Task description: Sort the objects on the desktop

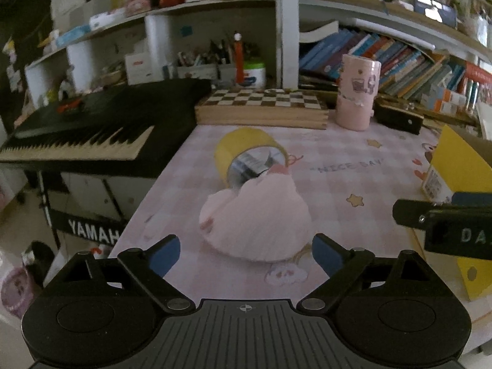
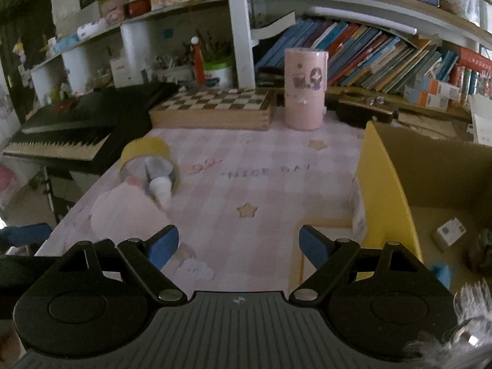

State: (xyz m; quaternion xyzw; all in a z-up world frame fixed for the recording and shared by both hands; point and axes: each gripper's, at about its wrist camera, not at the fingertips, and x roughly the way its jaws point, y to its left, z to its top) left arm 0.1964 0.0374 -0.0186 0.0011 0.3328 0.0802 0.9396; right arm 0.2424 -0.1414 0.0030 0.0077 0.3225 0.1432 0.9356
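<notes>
A pink plush toy (image 1: pixel 258 215) lies on the pink checked desk mat (image 1: pixel 353 166), leaning on a yellow roll of tape (image 1: pixel 243 150) that lies on its side. My left gripper (image 1: pixel 246 252) is open, its blue fingertips just short of the toy on either side. In the right wrist view the toy (image 2: pixel 123 212) and the tape (image 2: pixel 147 156) lie at the left. My right gripper (image 2: pixel 238 246) is open and empty over the mat, beside a yellow cardboard box (image 2: pixel 384 190) with small items inside. The right gripper's body (image 1: pixel 446 224) shows at the left view's right edge.
A pink cylindrical container (image 1: pixel 356 92) and a wooden chessboard box (image 1: pixel 261 107) stand at the back of the desk. A black Yamaha keyboard (image 1: pixel 80 135) is beyond the desk's left edge. Shelves of books (image 2: pixel 369 49) rise behind.
</notes>
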